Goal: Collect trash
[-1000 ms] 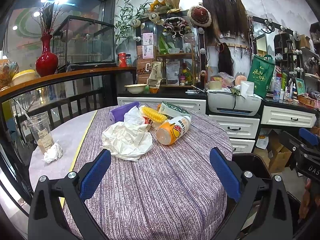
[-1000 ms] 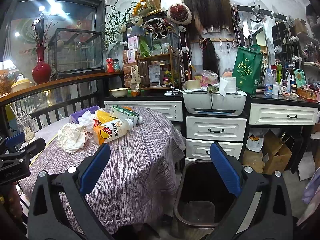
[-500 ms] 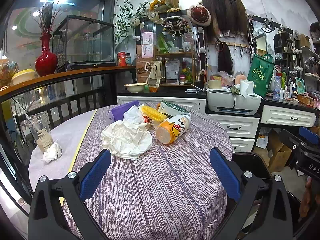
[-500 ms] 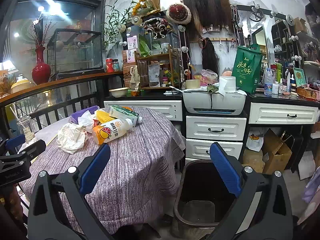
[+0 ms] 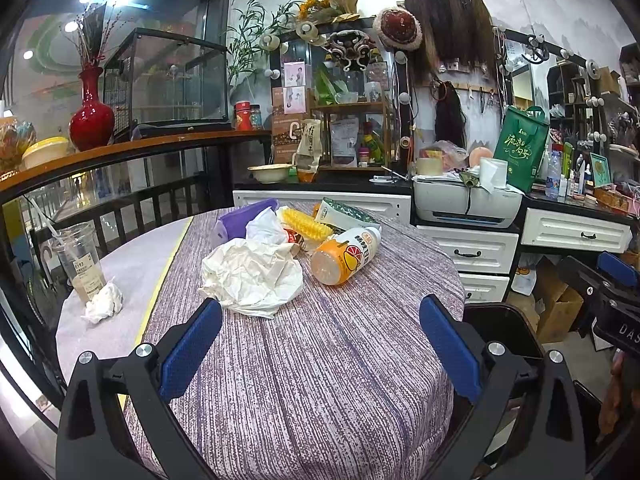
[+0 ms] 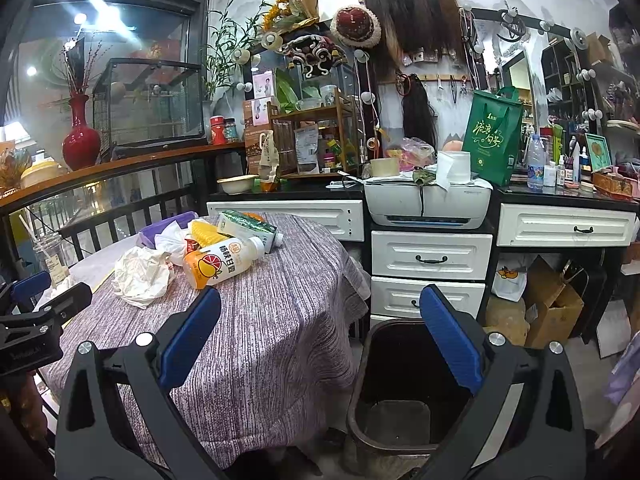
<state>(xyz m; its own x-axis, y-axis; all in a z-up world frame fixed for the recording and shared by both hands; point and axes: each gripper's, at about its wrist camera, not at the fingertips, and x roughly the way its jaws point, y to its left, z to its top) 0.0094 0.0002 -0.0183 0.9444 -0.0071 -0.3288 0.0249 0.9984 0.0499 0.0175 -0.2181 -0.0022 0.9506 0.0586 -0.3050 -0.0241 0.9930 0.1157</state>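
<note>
- The round table (image 5: 320,380), draped in a purple striped cloth, carries bare cloth across its near half; the trash sits clustered toward the far side.
- The crumpled white paper (image 5: 252,276) lies nearest the left gripper, with the orange juice bottle (image 5: 346,254) on its side just to the right, cap pointing away.
- Behind them lie a green carton (image 5: 344,214), a yellow ridged wrapper (image 5: 306,222) and a purple bag (image 5: 244,218), packed close together.
- A plastic cup (image 5: 78,258) with a straw stands near the table's left edge, a small tissue wad (image 5: 104,302) beside it.
- The dark bin (image 6: 400,392) stands on the floor just beside the table's right edge, in front of the white drawers (image 6: 430,272); what lies in it is hard to tell.
- The left gripper (image 5: 320,356) hovers over the near cloth, jaws spread wide and holding nothing.
- The right gripper (image 6: 320,356) hangs above the gap between table edge and bin, jaws likewise spread and unloaded.
</note>
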